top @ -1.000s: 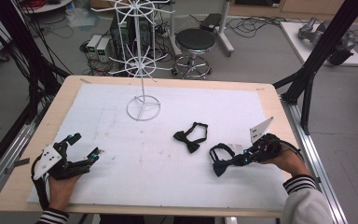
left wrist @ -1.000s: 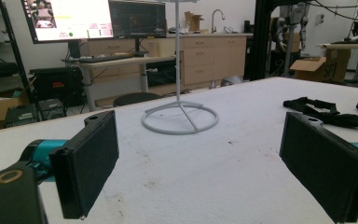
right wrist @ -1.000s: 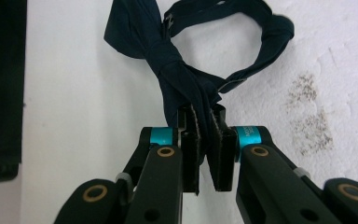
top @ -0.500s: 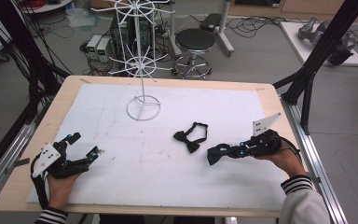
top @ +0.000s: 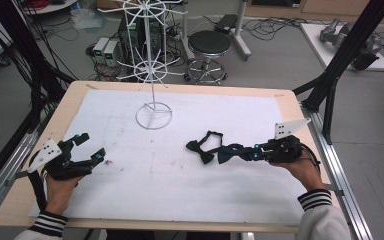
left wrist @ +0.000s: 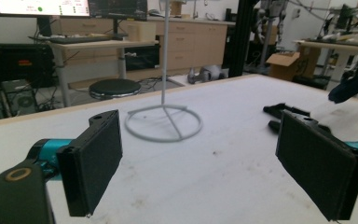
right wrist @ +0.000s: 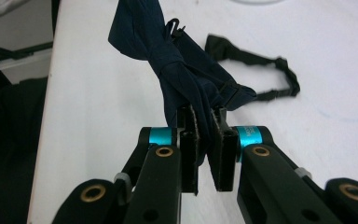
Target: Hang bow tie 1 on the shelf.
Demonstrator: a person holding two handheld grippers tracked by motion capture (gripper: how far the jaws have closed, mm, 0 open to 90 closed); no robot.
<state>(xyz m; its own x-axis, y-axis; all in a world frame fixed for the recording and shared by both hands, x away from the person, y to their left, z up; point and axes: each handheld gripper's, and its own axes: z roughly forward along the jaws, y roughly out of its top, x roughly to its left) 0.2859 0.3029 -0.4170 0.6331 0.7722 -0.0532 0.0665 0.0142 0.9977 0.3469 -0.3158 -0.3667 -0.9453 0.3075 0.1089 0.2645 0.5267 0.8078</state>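
My right gripper (top: 252,152) (right wrist: 204,140) is at the table's right, pointing left, shut on one end of a dark navy bow tie (top: 230,151) (right wrist: 168,51). The tie sticks out past the pads, lifted off the white mat. A black bow tie (top: 202,147) (right wrist: 261,65) with its strap lies on the mat just beyond it. My left gripper (top: 92,146) (left wrist: 205,163) hovers near the front left, jaws wide open with nothing between them. From the left gripper view the black bow tie (left wrist: 284,112) lies ahead to the right.
A white wire display stand (top: 154,115) (left wrist: 163,122) rises from a ring base at the mat's back centre. The white mat (top: 145,185) covers most of the wooden table (top: 285,97). A stool and cables sit on the floor behind.
The right gripper has risen with the navy bow tie, lifting it off the mat, and shifted right. The left gripper has lifted slightly, still open.
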